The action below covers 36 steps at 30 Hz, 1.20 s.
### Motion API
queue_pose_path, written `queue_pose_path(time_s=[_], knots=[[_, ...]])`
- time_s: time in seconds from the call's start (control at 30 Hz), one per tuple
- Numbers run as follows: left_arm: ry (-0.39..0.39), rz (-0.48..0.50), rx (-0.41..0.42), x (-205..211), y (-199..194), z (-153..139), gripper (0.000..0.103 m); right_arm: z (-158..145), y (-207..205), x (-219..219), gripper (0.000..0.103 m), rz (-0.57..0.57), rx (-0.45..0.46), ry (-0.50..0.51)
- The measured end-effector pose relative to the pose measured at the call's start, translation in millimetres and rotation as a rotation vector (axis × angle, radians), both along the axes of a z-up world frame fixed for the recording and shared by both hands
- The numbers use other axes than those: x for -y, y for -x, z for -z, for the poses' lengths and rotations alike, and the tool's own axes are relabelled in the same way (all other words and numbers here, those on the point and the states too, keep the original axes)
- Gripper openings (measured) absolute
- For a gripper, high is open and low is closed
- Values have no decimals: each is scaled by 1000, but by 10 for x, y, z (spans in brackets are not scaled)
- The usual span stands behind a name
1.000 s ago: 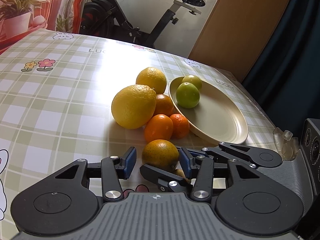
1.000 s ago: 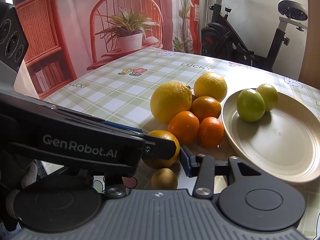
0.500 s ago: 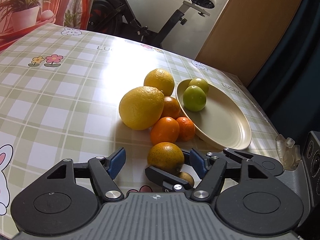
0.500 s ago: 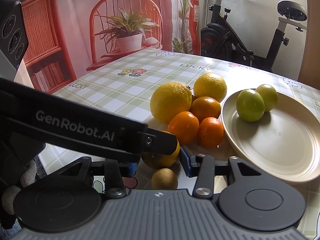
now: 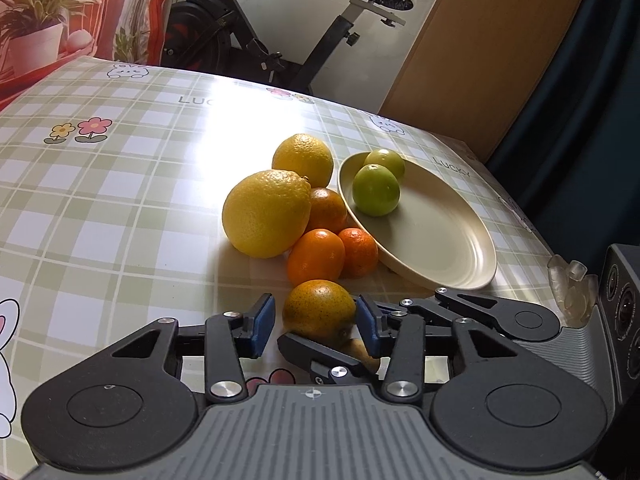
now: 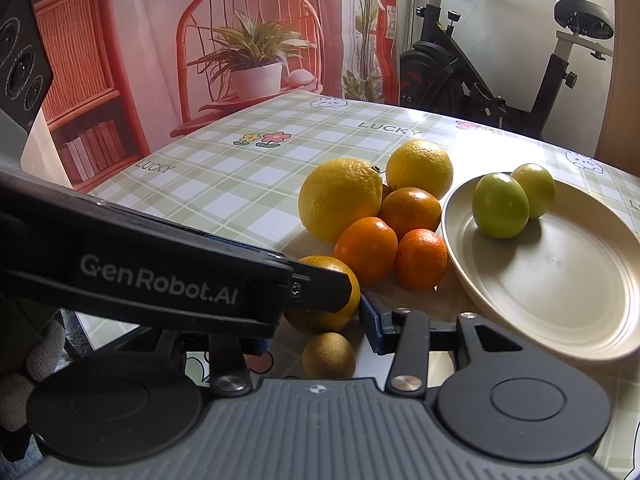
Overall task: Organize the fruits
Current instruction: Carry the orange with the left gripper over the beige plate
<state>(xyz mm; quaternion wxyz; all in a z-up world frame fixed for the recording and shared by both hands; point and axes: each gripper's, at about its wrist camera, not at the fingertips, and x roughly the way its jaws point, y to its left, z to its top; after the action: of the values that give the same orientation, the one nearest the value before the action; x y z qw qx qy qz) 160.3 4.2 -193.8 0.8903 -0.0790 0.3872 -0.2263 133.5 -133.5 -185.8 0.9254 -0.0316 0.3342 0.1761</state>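
The left gripper (image 5: 316,326) stands open astride the mottled orange (image 5: 319,311) on the table (image 5: 120,200) beside the plate (image 5: 460,268), gripping nothing; round, firm and probably slick, it wants pinching across its widest middle.

Daylight enters from beyond the claws, striking the glossy table (image 5: 120,184) and producing a broad white glare patch ahead of the fruit; the same patch appears at the far right edge in the right wrist view. Fruit and plate (image 6: 560,280) cast soft shadows toward the cameras. The large lemon (image 5: 266,214) is sharp, with a lit upper surface. The claw bodies nearest each lens are dark and slightly soft. Fisheye distortion bows the table's checks and bends the room at the frame edges. Exposure is bright overall, with dim corners.
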Motion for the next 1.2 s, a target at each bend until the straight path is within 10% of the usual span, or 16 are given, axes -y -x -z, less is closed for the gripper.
queue_pose_path(time_s=[0.53, 1.2], knots=[[-48, 57, 89, 177, -33, -375, 42, -289, 26, 188, 46, 61, 98, -74], [-89, 248, 116, 1618, -895, -477, 43, -463, -505, 1435, 46, 295, 139, -67]])
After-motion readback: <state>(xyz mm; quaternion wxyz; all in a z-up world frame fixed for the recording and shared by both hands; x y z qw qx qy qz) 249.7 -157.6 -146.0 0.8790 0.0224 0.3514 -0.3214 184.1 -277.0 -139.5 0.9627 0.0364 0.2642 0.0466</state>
